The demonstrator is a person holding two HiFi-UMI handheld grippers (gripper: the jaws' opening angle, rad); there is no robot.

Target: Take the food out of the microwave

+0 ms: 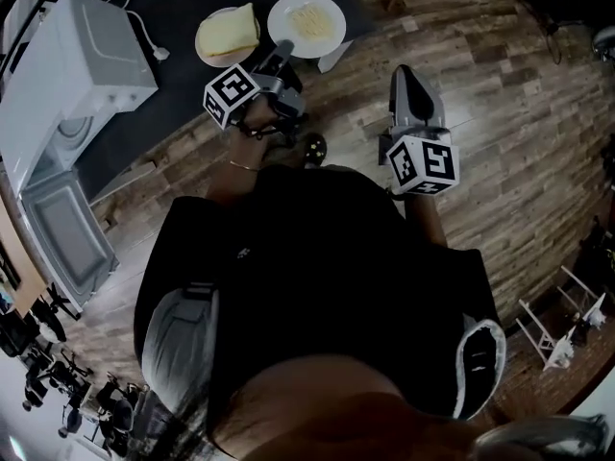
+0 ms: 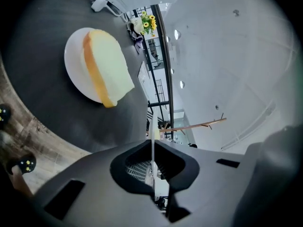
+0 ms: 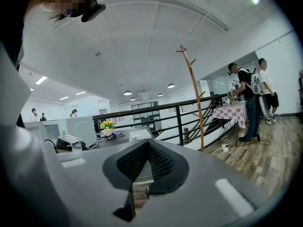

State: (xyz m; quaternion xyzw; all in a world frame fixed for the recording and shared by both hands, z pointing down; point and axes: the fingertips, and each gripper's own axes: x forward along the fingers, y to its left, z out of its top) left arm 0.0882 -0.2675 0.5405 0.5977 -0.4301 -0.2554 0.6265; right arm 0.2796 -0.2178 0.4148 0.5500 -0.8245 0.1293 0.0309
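A white plate of pale noodles sits at the near edge of the dark table. My left gripper is shut on that plate's near rim. In the left gripper view the rim shows as a thin white line pinched in my left gripper. A second white plate with a slice of bread lies just left of it. The white microwave stands at the far left with its door swung open. My right gripper hangs shut and empty over the wooden floor.
A white plug and cable lie between the microwave and the bread plate. The right gripper view shows a black railing, a wooden coat stand and people standing by a checkered table far off.
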